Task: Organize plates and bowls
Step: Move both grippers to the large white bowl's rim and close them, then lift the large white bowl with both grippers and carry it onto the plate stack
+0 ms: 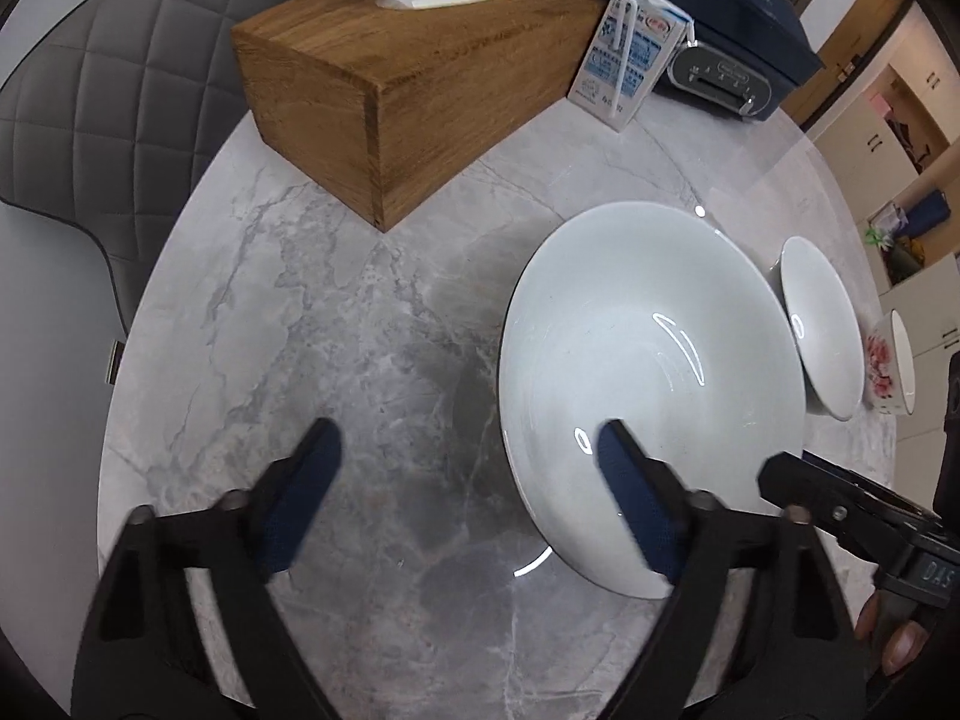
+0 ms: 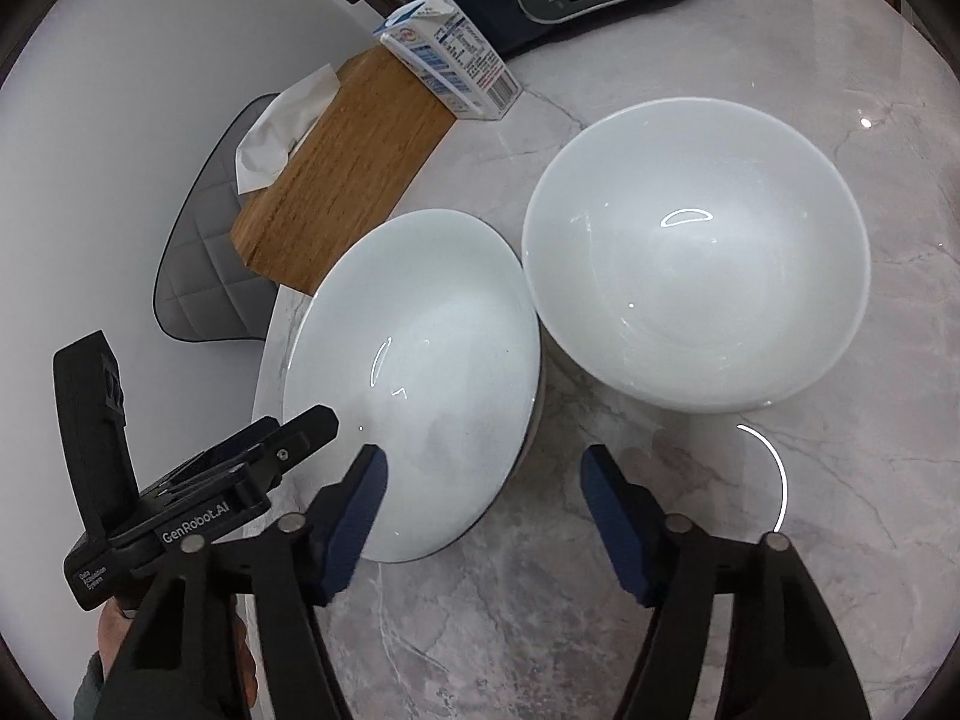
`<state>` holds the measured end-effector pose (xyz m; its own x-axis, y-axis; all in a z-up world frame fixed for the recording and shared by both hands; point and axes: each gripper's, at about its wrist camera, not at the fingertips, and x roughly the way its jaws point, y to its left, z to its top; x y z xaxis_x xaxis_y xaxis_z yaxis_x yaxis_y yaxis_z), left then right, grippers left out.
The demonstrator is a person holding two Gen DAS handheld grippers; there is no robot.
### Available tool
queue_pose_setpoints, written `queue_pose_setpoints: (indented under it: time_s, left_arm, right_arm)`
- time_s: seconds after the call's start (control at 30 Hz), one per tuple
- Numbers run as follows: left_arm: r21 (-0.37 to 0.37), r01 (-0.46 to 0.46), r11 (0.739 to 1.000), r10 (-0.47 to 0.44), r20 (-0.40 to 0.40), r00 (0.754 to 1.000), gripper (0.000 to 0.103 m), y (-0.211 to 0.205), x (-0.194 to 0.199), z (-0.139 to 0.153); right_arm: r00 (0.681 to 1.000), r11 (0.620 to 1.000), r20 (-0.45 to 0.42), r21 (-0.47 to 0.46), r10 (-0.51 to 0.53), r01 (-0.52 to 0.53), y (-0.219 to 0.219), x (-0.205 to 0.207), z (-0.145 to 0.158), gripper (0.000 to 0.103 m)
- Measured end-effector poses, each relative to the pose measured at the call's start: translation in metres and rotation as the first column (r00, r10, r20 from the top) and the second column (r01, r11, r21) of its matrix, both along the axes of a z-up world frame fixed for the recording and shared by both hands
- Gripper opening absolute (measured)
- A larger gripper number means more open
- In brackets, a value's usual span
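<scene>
Both tools stand open, gripping nothing. The left tool straddles the near rim of the white plate; the right tool likewise. The white bowl sits beyond. Nothing stacked yet; all sorting remains.

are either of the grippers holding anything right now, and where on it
Nothing is gripped yet. The left gripper and right gripper each straddle an opposite edge of the white plate, one finger over it and one outside, pads not pressing.
</scene>
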<state>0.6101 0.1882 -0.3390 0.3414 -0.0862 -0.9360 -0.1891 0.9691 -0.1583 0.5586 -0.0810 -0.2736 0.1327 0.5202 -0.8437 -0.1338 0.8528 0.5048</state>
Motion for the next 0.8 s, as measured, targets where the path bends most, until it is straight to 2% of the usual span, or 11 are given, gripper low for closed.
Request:
queue_pose_setpoints:
  time_s: [0.07, 0.13, 0.2, 0.3, 0.33, 0.4, 0.47, 0.57, 0.8]
  left_arm:
    - [-0.015, 0.004, 1.000, -0.004, -0.018, 1.000, 0.059, -0.002, 0.003, -0.007]
    - [-0.017, 0.012, 1.000, -0.012, -0.028, 1.000, 0.057, -0.005, 0.005, -0.012]
    - [-0.025, 0.011, 1.000, -0.012, -0.035, 0.999, 0.036, -0.007, 0.006, -0.016]
    - [-0.027, 0.029, 0.999, -0.030, -0.035, 0.999, 0.022, -0.015, 0.007, -0.016]
    - [-0.016, 0.048, 0.999, -0.048, -0.035, 0.998, 0.013, -0.020, 0.007, -0.015]
    - [0.017, 0.063, 0.998, -0.062, -0.039, 0.997, 0.013, -0.029, 0.005, -0.013]
    - [-0.003, 0.063, 0.998, -0.063, -0.038, 0.997, 0.013, -0.030, 0.003, -0.012]
    - [0.020, 0.095, 0.995, -0.094, -0.033, 0.995, 0.014, -0.043, -0.014, -0.005]
    - [-0.006, 0.173, 0.985, -0.172, 0.021, 0.985, 0.015, -0.089, -0.072, 0.024]
  right_arm:
    - [1.000, 1.000, -0.003, -0.024, 0.010, -0.010, 0.005, 0.003, -0.006, 0.049]
    - [1.000, 1.000, -0.012, -0.025, 0.019, -0.019, 0.009, 0.005, -0.010, 0.039]
    - [1.000, 0.998, 0.002, -0.052, 0.028, -0.028, 0.012, 0.004, -0.011, 0.026]
    - [0.999, 0.998, 0.000, -0.053, 0.035, -0.035, 0.011, 0.004, -0.012, 0.024]
    - [0.999, 0.997, 0.004, -0.061, 0.040, -0.040, 0.012, 0.004, -0.011, 0.024]
    - [0.999, 0.996, 0.009, -0.082, 0.048, -0.047, 0.013, 0.002, -0.010, 0.024]
    - [0.999, 0.995, 0.013, -0.088, 0.052, -0.050, 0.011, -0.001, -0.008, 0.023]
    - [0.998, 0.994, 0.011, -0.091, 0.066, -0.065, 0.005, -0.011, -0.002, 0.023]
    - [0.990, 0.987, 0.096, -0.126, 0.108, -0.095, -0.033, -0.069, 0.039, 0.024]
